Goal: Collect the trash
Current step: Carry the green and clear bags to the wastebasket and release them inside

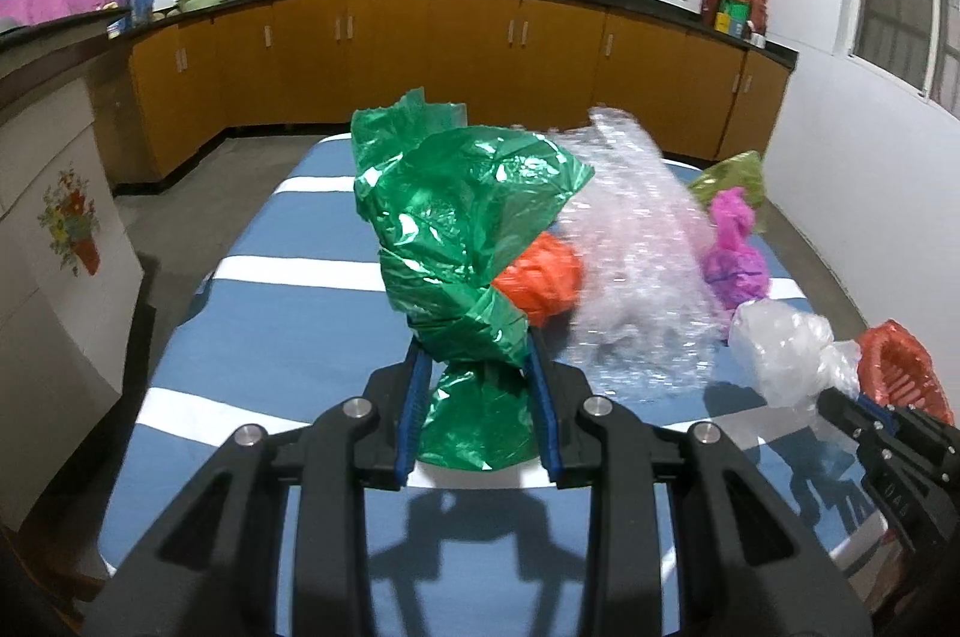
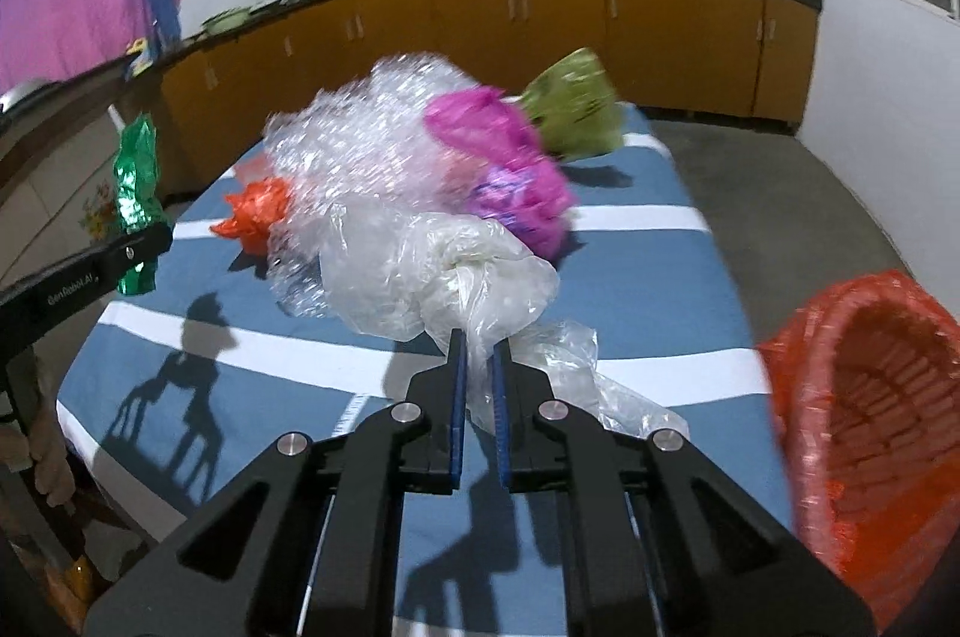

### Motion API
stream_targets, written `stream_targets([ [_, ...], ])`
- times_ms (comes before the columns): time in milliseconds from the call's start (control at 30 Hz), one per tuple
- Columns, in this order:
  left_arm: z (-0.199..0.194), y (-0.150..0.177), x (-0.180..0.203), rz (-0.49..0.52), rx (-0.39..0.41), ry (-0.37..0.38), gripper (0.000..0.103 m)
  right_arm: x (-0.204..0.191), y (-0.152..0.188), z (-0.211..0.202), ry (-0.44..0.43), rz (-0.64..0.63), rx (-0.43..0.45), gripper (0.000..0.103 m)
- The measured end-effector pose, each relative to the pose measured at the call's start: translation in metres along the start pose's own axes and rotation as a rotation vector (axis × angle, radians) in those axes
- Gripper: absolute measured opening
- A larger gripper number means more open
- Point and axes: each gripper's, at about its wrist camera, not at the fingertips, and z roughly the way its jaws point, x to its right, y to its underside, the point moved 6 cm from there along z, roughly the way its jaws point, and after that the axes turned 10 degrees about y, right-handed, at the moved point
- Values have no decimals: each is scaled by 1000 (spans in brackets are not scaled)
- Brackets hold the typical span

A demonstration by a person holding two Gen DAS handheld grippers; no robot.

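In our left gripper (image 1: 477,361) we grip a crumpled green plastic bag (image 1: 462,223), the blue pads clenched on its twisted waist; the bag billows up toward twelve o'clock in the left wrist view and a smaller lobe hangs below the pads. It is lifted clear of the table (image 1: 270,301), which wears a blue cloth with white stripes.

Just right of the green bag, at about one o'clock from the gripper, an orange bag (image 1: 543,280) lies on the cloth, touching a big loose heap of bubble wrap (image 1: 636,241). Past the wrap, at two o'clock, sits a magenta bag (image 1: 735,253), and beyond it, near the far right corner of the table, an olive-green bag (image 1: 732,178).

Further right, our right gripper (image 2: 478,340) holds a clear plastic bag (image 2: 432,271): its jaws are pinched almost together on the bag's thin neck, the knotted bulk standing ahead of the fingertips at twelve o'clock and a loose tail trailing to four o'clock. In that view the bubble wrap and magenta bag lie behind it.

At the far right, at about three o'clock from the right gripper, a basket lined with a red bag (image 2: 864,397) stands with its mouth open toward us, close beside the table edge.
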Motion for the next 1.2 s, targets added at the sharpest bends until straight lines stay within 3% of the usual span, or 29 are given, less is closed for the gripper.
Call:
stream_targets([
  [633,-7,0,127,167,-8,269,31,120,5,-73,229,218,127,9],
  [1200,-11,19,242,308,-41,492,31,206,33,-111,395,362,152,9],
])
